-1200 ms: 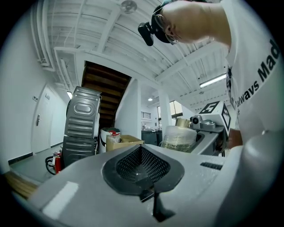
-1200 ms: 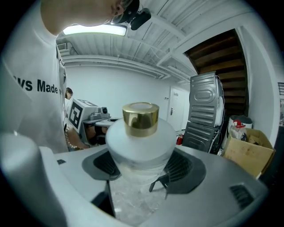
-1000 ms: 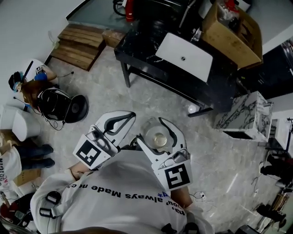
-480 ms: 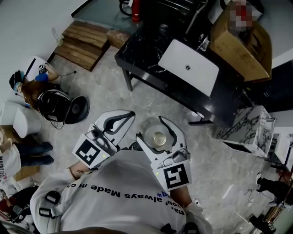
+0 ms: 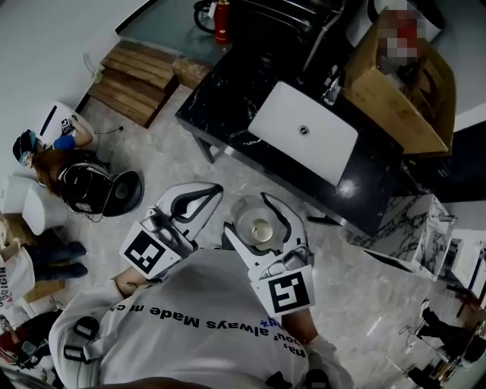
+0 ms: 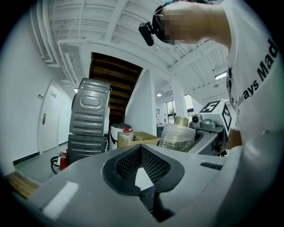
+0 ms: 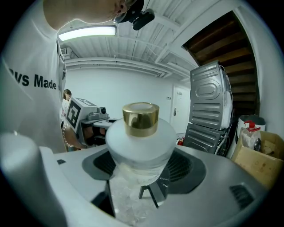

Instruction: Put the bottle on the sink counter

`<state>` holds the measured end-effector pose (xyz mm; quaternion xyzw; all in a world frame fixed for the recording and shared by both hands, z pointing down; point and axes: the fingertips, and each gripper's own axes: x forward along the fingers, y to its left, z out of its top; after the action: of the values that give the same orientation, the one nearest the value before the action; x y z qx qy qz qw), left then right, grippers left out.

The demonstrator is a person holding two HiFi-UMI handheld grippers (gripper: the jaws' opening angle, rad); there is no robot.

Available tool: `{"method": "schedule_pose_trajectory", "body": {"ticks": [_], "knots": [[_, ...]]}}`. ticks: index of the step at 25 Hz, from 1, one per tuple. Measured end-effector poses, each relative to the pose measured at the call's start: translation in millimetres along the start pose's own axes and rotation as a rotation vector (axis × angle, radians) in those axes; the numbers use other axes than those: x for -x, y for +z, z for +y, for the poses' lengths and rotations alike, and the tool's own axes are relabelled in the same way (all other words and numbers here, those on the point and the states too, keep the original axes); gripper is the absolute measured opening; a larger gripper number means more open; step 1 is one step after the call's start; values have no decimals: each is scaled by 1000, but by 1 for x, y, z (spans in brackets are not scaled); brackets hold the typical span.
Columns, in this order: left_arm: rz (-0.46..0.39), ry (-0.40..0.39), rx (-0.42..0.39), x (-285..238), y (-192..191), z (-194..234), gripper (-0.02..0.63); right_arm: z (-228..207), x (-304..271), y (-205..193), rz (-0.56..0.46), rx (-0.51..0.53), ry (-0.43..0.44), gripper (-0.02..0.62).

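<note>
A clear bottle (image 5: 260, 228) with a gold cap stands upright between the fingers of my right gripper (image 5: 254, 216), which is shut on it. In the right gripper view the bottle (image 7: 141, 142) fills the middle, its cap (image 7: 140, 119) on top, pinched low by the right gripper (image 7: 144, 168). My left gripper (image 5: 199, 199) is beside it on the left, shut and holding nothing; the left gripper (image 6: 141, 170) shows its pads meeting. The bottle (image 6: 176, 136) also shows there. The black sink counter (image 5: 220, 99) with its white basin (image 5: 304, 133) lies ahead across the floor.
A faucet (image 5: 332, 83) and a cardboard box (image 5: 402, 76) sit at the counter's far side. A red fire extinguisher (image 5: 221, 21) and wooden pallets (image 5: 133, 83) lie far left. A person (image 5: 49, 144) crouches on the floor at left. A marble block (image 5: 418, 228) stands right.
The counter has slid down and left in the head view, nearer to me. Both grippers keep their pose, and the bottle stays in the right one.
</note>
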<state>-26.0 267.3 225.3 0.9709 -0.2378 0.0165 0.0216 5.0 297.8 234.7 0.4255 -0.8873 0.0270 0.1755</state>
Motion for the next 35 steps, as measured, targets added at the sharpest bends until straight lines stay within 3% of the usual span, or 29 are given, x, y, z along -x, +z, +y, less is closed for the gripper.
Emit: {"method": "schedule_pose_trajectory", "body": {"ticks": [8,22,35], "knots": [[2,18,-1,-62,5,20,3,-63,-9,-2,-8,25,25,333],[16,49,11,-106,-2,64,3,-113,-45,-7,-7,10,71,333],[3,46,37,-133,-5,183,3,-165,-151,14,53,17,55,333]]}}
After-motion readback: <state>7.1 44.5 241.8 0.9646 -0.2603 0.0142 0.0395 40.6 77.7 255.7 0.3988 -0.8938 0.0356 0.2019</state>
